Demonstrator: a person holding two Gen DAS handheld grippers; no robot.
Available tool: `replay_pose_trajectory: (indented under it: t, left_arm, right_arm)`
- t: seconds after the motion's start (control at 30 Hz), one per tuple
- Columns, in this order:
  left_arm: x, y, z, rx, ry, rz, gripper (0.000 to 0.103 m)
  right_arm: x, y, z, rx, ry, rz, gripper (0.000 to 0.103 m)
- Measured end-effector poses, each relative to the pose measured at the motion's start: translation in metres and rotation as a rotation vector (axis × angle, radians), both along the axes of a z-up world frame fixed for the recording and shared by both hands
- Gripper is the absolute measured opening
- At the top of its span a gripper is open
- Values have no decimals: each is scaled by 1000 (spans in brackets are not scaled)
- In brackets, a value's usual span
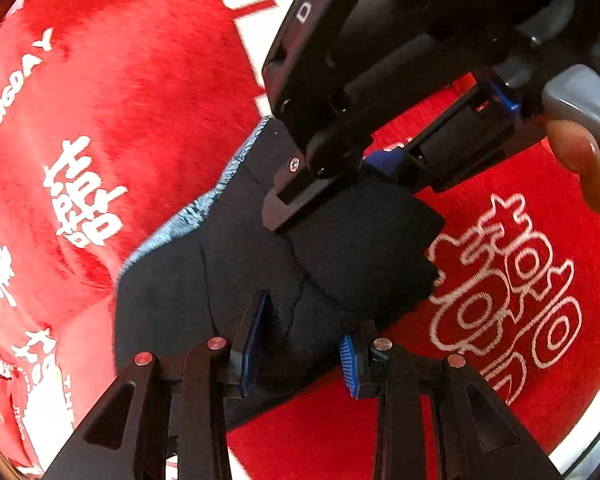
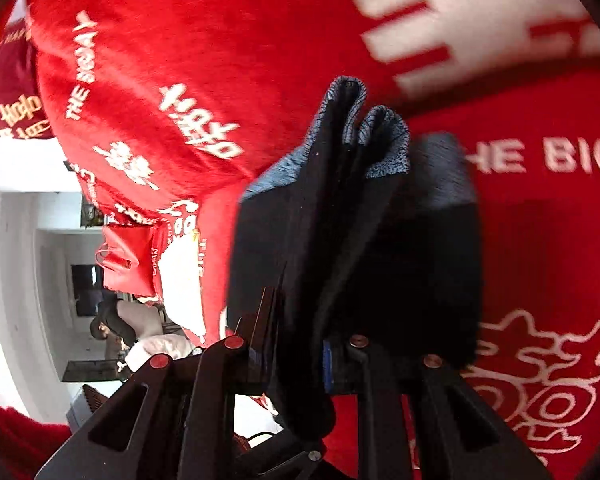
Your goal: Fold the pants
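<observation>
Dark navy fabric pants (image 1: 228, 264) with a blue-grey knit waistband hang bunched over the red plush blanket (image 1: 132, 80); we see both the left gripper (image 1: 304, 344) and right gripper (image 2: 300, 344) tilted downward, each pinching the cloth.

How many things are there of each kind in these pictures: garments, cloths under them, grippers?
Dark pants: 1
Red printed blanket: 1
Grippers: 2, the left gripper and the right gripper, both shut on the pants
Total: 4
</observation>
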State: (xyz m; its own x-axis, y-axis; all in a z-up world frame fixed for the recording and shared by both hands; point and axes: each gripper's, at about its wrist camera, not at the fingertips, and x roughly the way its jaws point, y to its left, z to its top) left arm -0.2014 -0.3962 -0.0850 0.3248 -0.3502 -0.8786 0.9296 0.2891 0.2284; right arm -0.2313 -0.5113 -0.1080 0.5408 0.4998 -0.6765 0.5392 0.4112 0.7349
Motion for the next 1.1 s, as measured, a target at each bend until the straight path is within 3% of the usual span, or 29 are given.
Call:
replay_pose_trajectory:
  t: [0.1,0.17,0.3,0.5,0.63,0.67,0.7,0.77,0.9,1.0,1.07,1.1]
  left_arm:
    - [1,-6,-14,42,10,6,34]
    - [12,-7,-16,58,36,9,42]
    - [37,2,-14,72,129,66,71]
    - [91,34,-8,94,295,218,72]
    - [137,55,-8,90,426,421,71]
    - [142,58,-8,88,443,456,71]
    - [156,64,-9,84,468,509,72]
    - [166,73,-10,80,483,563,72]
    - [180,75,-13,99,469,590,72]
    - [181,75,-13,119,460,591,72]
    - [172,75,-15,132,442,587,80]
    - [171,76,-15,134,431,591,92]
  right_arm:
    - [-13,-7,-24,19,38,-5,20]
    - [-19,-10,-35,30,53,-7,20]
    - [-19,-9,-35,-14,72,7,23]
    - [-13,4,-21,-145,149,49,25]
    - [-4,24,-5,-319,221,107,32]
    - [-4,29,-1,-376,242,127,37]
    - [-6,35,1,-441,278,150,50]
    - [-6,45,9,-530,328,174,56]
    - [-12,54,29,-626,350,165,56]
    - [-12,61,50,-659,292,137,56]
    - [-11,66,58,-642,240,143,56]
    - [-5,71,57,-623,220,167,56]
